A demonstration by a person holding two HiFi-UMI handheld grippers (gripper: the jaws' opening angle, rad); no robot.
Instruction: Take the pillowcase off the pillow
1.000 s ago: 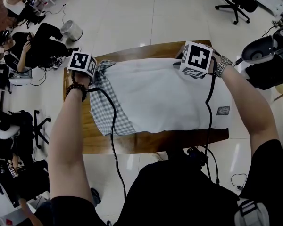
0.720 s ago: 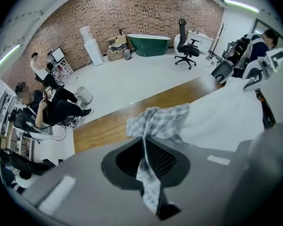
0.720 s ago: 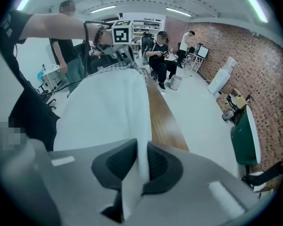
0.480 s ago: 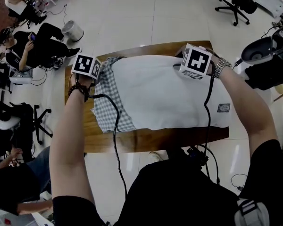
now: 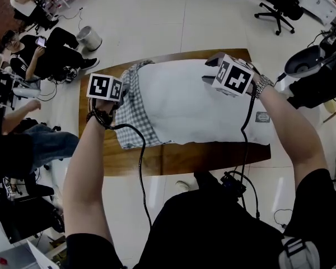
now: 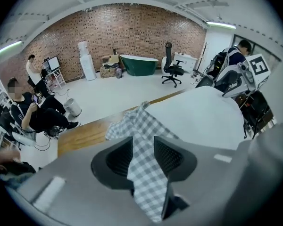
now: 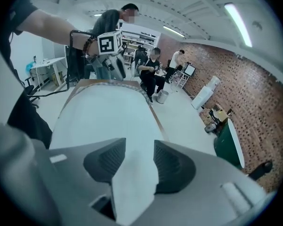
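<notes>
Wooden surface (image 5: pixel 173 160) carries the white pillow (image 5: pixel 196 105), which lies along it. The checked pillowcase (image 5: pixel 133 114) is bunched at the pillow's left end. The left gripper (image 6: pixel 142 148) has just been opening: its jaws stand apart, a fold of pillowcase loose between them. The right gripper (image 7: pixel 138 150) has also just been opening, a white pillow corner between its spread jaws.

One pillow (image 5: pixel 196 105), one pillowcase (image 5: pixel 135 108), one table (image 5: pixel 173 158)

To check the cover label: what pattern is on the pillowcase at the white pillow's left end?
The pillowcase is grey-and-white checked; the left gripper view shows it best.
</notes>
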